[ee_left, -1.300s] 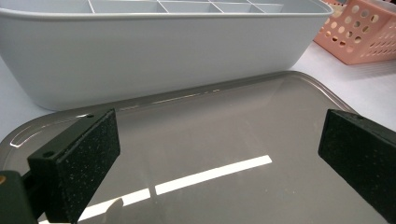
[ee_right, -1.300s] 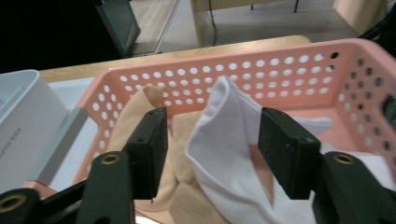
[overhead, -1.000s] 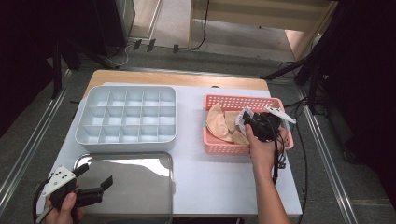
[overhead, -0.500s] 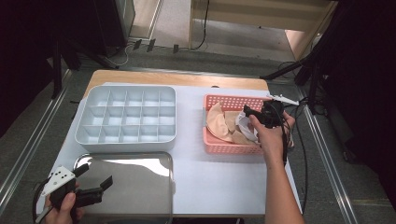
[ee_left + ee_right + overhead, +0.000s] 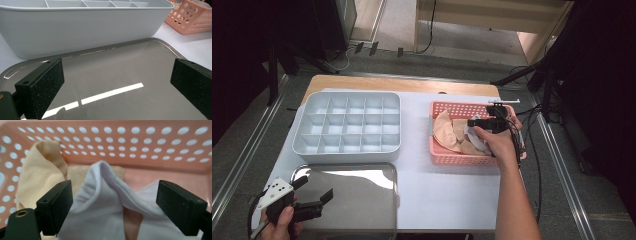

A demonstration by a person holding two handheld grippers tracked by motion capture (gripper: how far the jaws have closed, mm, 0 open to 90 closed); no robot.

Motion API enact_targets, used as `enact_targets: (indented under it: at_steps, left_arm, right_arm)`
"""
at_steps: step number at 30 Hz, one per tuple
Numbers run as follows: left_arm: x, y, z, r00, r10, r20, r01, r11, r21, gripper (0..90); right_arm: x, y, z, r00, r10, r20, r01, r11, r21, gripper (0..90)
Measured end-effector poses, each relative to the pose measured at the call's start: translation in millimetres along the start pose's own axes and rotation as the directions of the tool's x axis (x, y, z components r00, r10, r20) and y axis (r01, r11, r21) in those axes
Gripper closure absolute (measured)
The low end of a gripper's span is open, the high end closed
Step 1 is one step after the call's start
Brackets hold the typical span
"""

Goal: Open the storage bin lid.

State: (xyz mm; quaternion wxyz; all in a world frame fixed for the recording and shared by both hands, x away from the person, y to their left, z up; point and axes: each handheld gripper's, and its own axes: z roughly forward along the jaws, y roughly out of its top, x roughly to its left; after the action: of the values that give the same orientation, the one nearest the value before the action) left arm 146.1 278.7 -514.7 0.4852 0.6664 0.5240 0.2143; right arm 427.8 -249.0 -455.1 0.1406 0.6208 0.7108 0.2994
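A white cloth [image 5: 105, 202] lies rumpled in the pink basket [image 5: 452, 159], which sits at about three o'clock on the tabletop [image 5: 447, 190]. In the right gripper view a raised fold of it stands between the two black jaws. The right tongs [image 5: 113, 205] have just been opening and now stand wide; the left jaw sits just beside the fold or brushes it, the right jaw is apart from it, and neither presses on it. Beige cloths [image 5: 37, 177] lie behind it, toward ten o'clock in that view, one leaning against the perforated wall. From above, the right hand [image 5: 497, 142] reaches over the basket's right half, and the beige pieces fill the left half.

At nine o'clock from the basket stands a pale grey divided tray [image 5: 347, 150], its compartments bare. Just below it, at about seven o'clock on the tabletop, lies a shiny metal tray [image 5: 362, 210]. The left tongs [image 5: 314, 192] hover over that tray's near left corner, wide open with nothing between them, the left hand [image 5: 282, 225] behind.
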Motion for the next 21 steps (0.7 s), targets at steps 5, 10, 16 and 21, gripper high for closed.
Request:
enact_targets:
  at_steps: [5, 10, 16, 21]
  left_arm:
    - [0.5, 0.0, -0.4, 1.0, -0.003, -0.001, 0.003, 1.0, 0.001, 0.0]
    - [1.6, 0.0, -0.3, 1.0, -0.005, -0.001, 0.005, 1.0, 0.004, 0.0]
    - [1.3, -0.1, -0.1, 1.0, -0.006, -0.001, 0.006, 1.0, 0.004, 0.0]
    - [0.8, 0.0, 0.9, 1.0, -0.004, 0.001, 0.004, 1.0, 0.008, 0.0]
  right_arm:
    - [-1.2, 2.5, 9.3, 0.9999, 0.006, 0.013, -0.007, 0.997, 0.077, 15.5]
    - [-2.6, 2.5, 11.1, 0.9987, 0.041, 0.032, -0.044, 0.991, 0.125, 48.8]
    - [-4.7, 4.3, 7.0, 0.9957, 0.083, 0.04, -0.088, 0.988, 0.127, 80.4]
    - [4.5, 5.6, -5.7, 0.9973, 0.066, -0.032, -0.066, 0.998, 0.014, 81.2]
